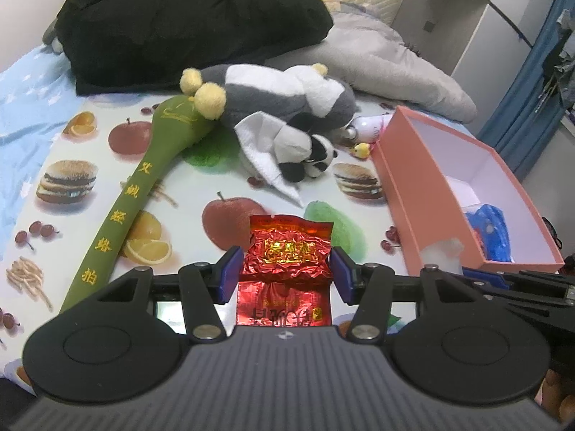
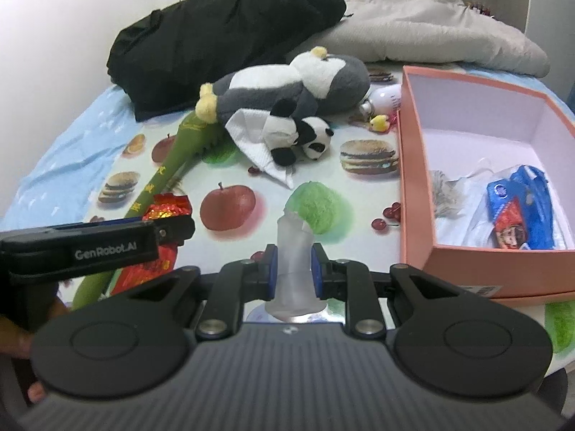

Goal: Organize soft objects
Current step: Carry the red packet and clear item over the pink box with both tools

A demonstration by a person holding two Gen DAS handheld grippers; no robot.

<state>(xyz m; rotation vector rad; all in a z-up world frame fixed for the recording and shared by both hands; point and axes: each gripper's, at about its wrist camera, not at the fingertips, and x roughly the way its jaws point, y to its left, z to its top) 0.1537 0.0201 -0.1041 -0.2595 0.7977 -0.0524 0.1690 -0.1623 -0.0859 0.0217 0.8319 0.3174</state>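
Two hand-held grippers hover over a bed covered with a fruit-and-burger print sheet (image 1: 90,151). The left hand-held gripper (image 1: 284,273) pinches a red foil packet (image 1: 287,251) between its pads, crumpling it slightly, probably so it can be carried without slipping. The right hand-held gripper (image 2: 293,269) is pressed onto a soft, translucent white object (image 2: 293,251) that stands upright between its pads.

In the right wrist view, a pink box (image 2: 413,165) sits open at 3 o'clock, likely the place for tidied items. It already holds blue snack wrappers (image 2: 517,201) and white plastic bags (image 2: 467,215), with room left.

Still on the sheet at 12 o'clock: a grey plush (image 2: 287,86), a small panda (image 2: 305,136) on a white cloth (image 2: 251,140), and a long green padded mallet (image 1: 118,215) at 10 o'clock. A black coat (image 2: 222,32) lies beyond.
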